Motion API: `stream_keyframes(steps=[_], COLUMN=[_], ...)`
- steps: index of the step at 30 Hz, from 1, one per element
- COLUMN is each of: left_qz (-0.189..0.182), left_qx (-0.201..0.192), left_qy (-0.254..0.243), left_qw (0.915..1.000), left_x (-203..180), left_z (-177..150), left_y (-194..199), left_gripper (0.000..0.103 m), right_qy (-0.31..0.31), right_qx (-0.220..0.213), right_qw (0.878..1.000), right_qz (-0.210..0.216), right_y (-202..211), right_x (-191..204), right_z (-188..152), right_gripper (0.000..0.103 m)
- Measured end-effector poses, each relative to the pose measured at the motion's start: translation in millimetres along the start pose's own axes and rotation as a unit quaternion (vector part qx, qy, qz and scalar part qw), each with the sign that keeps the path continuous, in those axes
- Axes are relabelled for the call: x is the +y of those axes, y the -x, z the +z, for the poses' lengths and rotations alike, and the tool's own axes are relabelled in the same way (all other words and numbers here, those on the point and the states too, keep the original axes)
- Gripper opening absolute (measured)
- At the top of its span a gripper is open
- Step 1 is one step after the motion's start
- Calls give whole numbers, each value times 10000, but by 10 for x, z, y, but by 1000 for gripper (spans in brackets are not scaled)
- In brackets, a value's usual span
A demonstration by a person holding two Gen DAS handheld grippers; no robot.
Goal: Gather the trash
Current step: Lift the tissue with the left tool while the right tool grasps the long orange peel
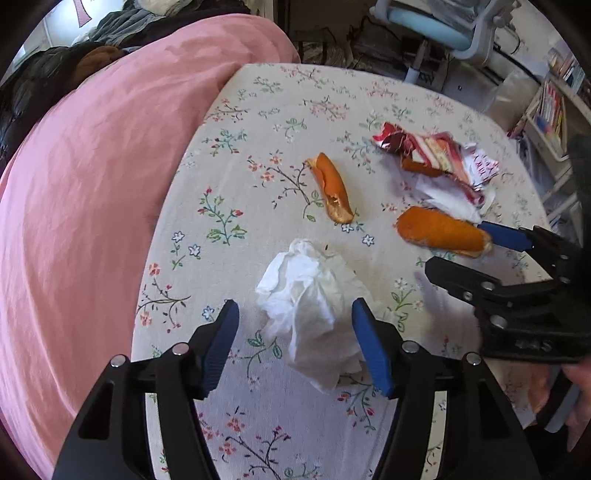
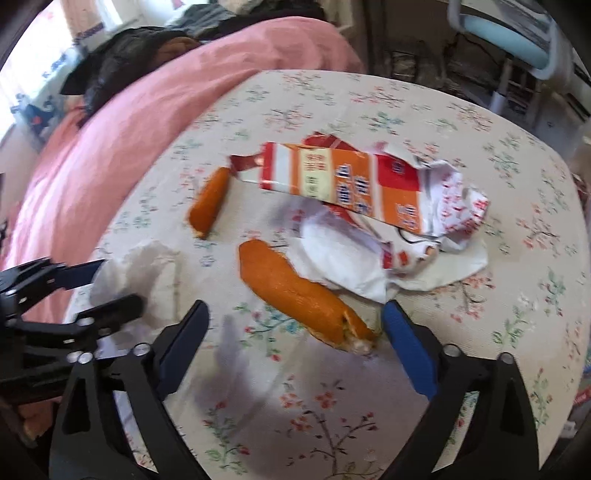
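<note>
A crumpled white tissue (image 1: 310,295) lies on the flowered tablecloth (image 1: 295,99) between the open jaws of my left gripper (image 1: 295,317); its left pad stands clear of the tissue. A long orange peel (image 2: 295,288) lies between the wide-open jaws of my right gripper (image 2: 295,308), untouched by the pads. In the left wrist view the right gripper (image 1: 458,245) straddles that peel's (image 1: 439,230) near end. A smaller peel (image 1: 332,188) and a torn red-and-orange carton (image 2: 351,177) on crumpled white paper (image 2: 351,258) lie farther back.
Pink bedding (image 1: 92,166) presses against the table's left edge. A pale blue desk chair (image 1: 436,26) stands beyond the far edge, a bookshelf (image 1: 550,110) to the right. My left gripper (image 2: 118,282) sits close beside the right one, over the tissue (image 2: 147,266).
</note>
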State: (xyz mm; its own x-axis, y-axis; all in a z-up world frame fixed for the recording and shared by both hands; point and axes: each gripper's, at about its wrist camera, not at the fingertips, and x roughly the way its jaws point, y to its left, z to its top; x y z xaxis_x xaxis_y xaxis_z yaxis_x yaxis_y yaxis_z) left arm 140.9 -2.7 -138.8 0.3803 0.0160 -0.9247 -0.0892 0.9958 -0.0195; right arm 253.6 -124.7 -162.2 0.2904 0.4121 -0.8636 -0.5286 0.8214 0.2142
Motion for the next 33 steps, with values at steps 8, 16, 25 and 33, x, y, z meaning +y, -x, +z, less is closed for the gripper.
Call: stream_keyframes(steps=[8,16,25,33], left_qz=[51,-234,-411,-429], left_qx=[1,-421,-550,-534], left_qy=[-133,41,17,126], left_qw=[9999,9988,9976,9976], left_x=[-54,-4,-23,11], left_z=[40,22,4,88], left_y=[-81,155,276,252], left_gripper=[43,18,17,17], right_qy=[278,317,451,943], right_qx=[-32,-158,-454,-200], right_qw=[9990,9985,9974,9951], right_qz=[344,408,337,201], right_y=[75,437,417,134], right_x=[47,-92,-18,242], right_z=[-98,-304,-288,-237], right_gripper=[32,13,59,32])
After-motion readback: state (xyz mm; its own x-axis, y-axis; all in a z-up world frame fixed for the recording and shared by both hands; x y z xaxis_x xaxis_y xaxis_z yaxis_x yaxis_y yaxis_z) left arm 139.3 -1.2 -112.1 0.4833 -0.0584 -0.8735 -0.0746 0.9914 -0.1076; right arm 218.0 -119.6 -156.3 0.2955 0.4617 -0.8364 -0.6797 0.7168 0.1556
